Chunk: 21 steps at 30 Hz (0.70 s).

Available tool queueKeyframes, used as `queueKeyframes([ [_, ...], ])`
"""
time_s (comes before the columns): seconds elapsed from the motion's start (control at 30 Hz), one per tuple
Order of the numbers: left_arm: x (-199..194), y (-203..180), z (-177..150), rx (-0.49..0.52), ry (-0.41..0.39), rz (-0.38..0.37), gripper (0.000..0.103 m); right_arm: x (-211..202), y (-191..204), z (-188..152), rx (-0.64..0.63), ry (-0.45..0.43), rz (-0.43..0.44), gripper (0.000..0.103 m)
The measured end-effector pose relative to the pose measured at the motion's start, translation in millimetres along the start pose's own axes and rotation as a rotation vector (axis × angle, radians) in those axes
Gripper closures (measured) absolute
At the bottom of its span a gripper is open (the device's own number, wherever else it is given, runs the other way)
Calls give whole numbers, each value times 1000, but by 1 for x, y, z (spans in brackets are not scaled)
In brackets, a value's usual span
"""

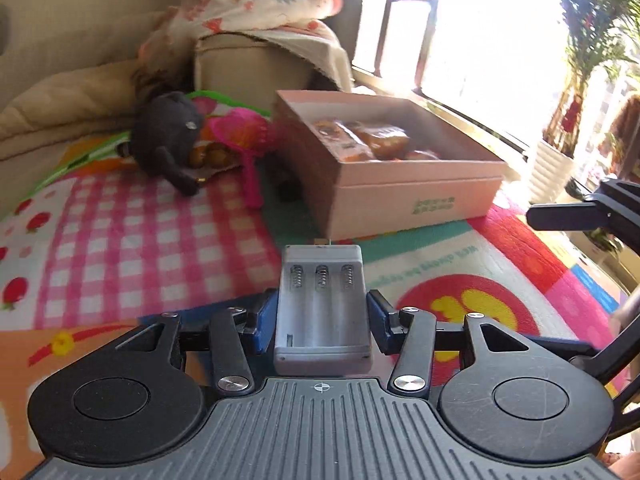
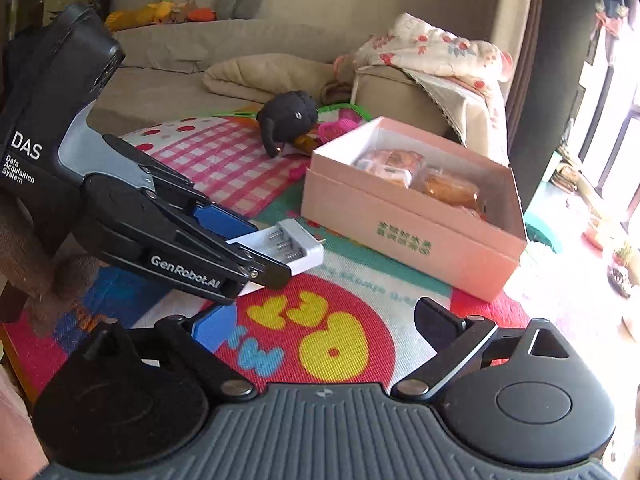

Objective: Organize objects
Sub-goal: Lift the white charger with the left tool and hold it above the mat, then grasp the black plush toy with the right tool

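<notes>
White matt plastic battery charger with metal coil springs, clamped in my left gripper: black matt plastic, blue pads, shiny metal rivets. Right gripper same build. Pink box is smooth matt cardboard, glossy wrapped pastries inside. Mat is woven printed cloth. Dark plush toy, fuzzy fabric.
</notes>
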<state>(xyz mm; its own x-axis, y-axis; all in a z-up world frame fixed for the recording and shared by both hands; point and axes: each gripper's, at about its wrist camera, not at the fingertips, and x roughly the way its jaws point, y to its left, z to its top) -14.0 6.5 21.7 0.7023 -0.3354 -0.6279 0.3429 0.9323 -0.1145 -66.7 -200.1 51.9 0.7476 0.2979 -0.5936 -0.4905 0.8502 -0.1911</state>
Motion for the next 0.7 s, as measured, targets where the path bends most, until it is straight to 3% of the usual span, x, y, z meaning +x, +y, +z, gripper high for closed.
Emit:
queueKeyframes([
  [0.13,-23,64,-8,-157,-46,121,51,13,11,56,-78,-68,77,1],
  [0.23,-37,90,-12,-228,-90,133,51,46,20,104,-87,-86,91,0],
  [0.37,-50,103,-16,-249,-134,111,51,121,32,163,-24,-22,67,0],
  [0.47,-53,108,-18,-264,-147,91,51,188,37,195,72,31,-18,0],
  [0.67,-47,110,-20,-281,-142,74,51,288,38,212,199,188,-112,0],
  [0.7,-47,110,-21,-283,-143,69,51,294,39,212,200,210,-113,8],
])
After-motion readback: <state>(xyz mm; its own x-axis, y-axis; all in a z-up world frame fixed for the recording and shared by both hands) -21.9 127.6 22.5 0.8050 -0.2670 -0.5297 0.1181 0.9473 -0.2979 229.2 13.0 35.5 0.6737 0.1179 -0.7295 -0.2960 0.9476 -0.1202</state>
